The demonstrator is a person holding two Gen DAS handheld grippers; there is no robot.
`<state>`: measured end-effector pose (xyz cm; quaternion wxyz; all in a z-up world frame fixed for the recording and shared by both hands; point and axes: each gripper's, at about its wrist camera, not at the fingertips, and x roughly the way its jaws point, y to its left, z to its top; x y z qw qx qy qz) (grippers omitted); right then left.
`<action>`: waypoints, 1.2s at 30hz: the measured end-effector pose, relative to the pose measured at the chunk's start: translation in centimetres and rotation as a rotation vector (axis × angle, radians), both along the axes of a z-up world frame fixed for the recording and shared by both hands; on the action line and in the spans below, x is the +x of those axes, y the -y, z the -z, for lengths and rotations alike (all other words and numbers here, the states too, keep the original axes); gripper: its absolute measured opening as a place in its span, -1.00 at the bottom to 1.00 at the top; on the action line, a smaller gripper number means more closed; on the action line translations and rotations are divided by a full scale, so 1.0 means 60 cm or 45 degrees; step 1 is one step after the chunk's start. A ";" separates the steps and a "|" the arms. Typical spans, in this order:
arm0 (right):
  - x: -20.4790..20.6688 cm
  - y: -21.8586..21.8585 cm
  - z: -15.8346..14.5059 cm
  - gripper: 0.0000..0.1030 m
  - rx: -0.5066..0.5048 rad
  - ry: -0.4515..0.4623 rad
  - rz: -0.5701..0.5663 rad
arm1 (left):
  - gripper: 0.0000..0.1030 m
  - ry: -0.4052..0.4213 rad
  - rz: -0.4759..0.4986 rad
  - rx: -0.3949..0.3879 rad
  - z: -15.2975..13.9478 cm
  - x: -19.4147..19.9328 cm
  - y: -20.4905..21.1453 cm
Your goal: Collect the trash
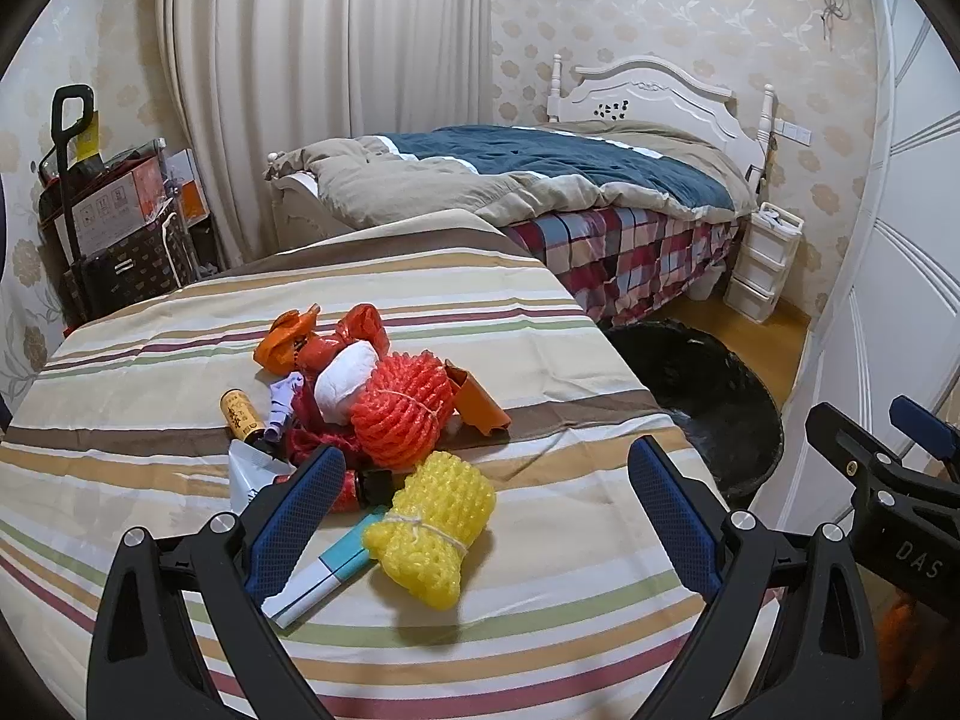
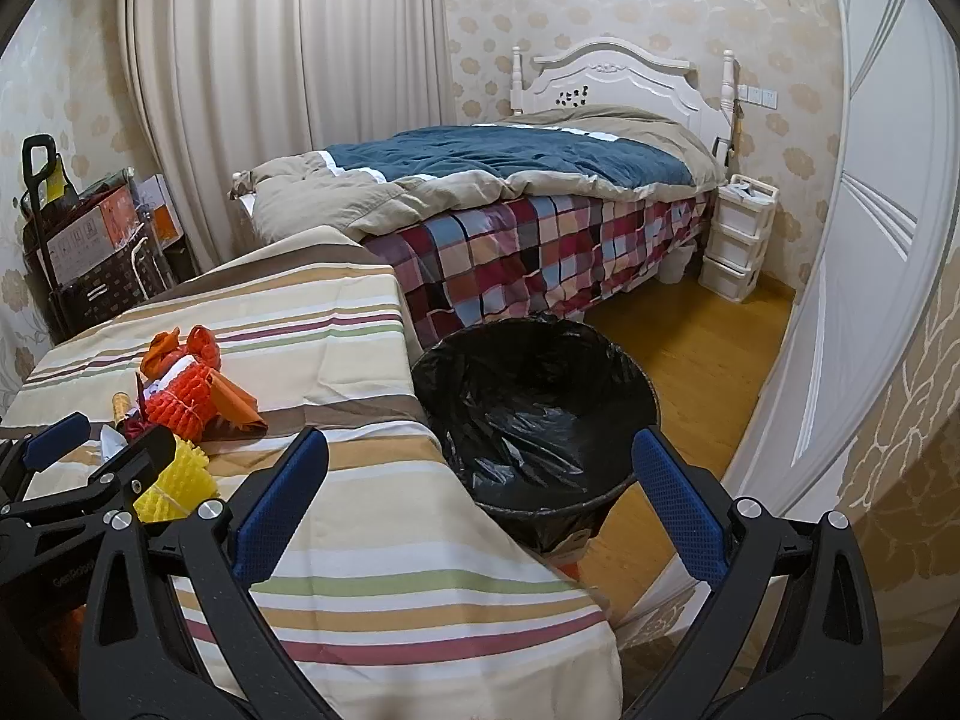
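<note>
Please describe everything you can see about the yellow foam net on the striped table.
The yellow foam net is a soft-looking mesh sleeve with a bumpy, open-cell surface, bunched up and tied around its middle with a thin pale string. It lies on its side on the striped tablecloth, at the near edge of the trash pile. Its left end overlaps a white and light-blue flat packet; a small dark object lies against its far end. It sits between the fingers of the open left gripper, which do not touch it.

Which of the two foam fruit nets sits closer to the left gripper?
The yellow foam net, lying between the left gripper's open fingers; the orange-red net sits farther back in the pile.
</note>
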<state>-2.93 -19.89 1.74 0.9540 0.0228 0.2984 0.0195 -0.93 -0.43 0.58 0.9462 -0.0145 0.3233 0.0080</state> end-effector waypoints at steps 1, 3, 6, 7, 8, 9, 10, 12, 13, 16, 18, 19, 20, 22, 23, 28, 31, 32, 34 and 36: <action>0.001 0.000 -0.001 0.92 0.001 -0.001 0.000 | 0.84 0.000 0.001 -0.002 0.000 0.000 0.000; 0.001 -0.001 -0.002 0.92 -0.003 -0.002 0.002 | 0.84 -0.004 0.005 -0.002 0.000 0.000 0.001; 0.002 0.005 0.004 0.92 -0.001 -0.011 0.003 | 0.84 -0.010 0.003 -0.005 0.002 0.001 0.000; 0.001 0.008 0.003 0.92 -0.001 -0.012 0.002 | 0.83 -0.012 0.005 -0.006 0.002 0.001 0.000; 0.002 0.010 0.003 0.92 -0.002 -0.012 0.003 | 0.82 -0.013 0.007 -0.005 0.002 0.001 0.001; 0.002 0.011 0.005 0.92 -0.003 -0.015 0.002 | 0.79 -0.014 0.010 -0.002 0.002 0.001 0.002; 0.000 0.012 0.007 0.92 -0.004 -0.019 0.001 | 0.76 -0.014 0.012 0.004 0.002 0.000 0.002; -0.003 0.013 0.013 0.92 -0.006 -0.022 -0.004 | 0.75 -0.015 0.013 0.008 0.004 -0.001 -0.002; -0.003 0.012 0.013 0.87 -0.006 -0.025 -0.007 | 0.72 -0.019 0.014 0.003 0.004 -0.002 -0.005; -0.003 0.010 0.016 0.78 -0.009 -0.033 -0.012 | 0.68 -0.032 -0.005 -0.003 0.006 -0.005 -0.023; -0.002 0.005 0.015 0.73 -0.013 -0.042 -0.023 | 0.67 -0.038 -0.020 -0.004 0.006 -0.007 -0.038; -0.004 0.004 0.016 0.62 -0.017 -0.043 -0.026 | 0.65 -0.039 -0.030 -0.001 0.006 -0.010 -0.048; -0.001 -0.002 0.012 0.57 -0.021 -0.048 -0.027 | 0.65 -0.037 -0.042 0.006 0.006 -0.012 -0.058; 0.001 -0.011 0.013 0.53 -0.010 -0.065 -0.043 | 0.58 -0.033 -0.065 0.022 0.005 -0.019 -0.078; 0.006 -0.021 0.012 0.53 -0.010 -0.069 -0.051 | 0.54 -0.033 -0.081 0.028 0.006 -0.022 -0.090; 0.002 -0.065 0.014 0.52 -0.029 -0.079 -0.127 | 0.45 -0.057 -0.163 0.027 0.013 -0.037 -0.151; 0.000 -0.097 0.019 0.53 -0.030 -0.099 -0.188 | 0.45 -0.073 -0.211 0.031 0.019 -0.048 -0.185; -0.002 -0.110 0.021 0.53 -0.028 -0.109 -0.218 | 0.45 -0.077 -0.226 0.033 0.020 -0.051 -0.194; -0.003 -0.137 0.024 0.53 -0.029 -0.115 -0.259 | 0.45 -0.083 -0.254 0.038 0.024 -0.057 -0.212; -0.007 -0.167 0.026 0.53 -0.039 -0.118 -0.303 | 0.45 -0.086 -0.276 0.046 0.027 -0.063 -0.230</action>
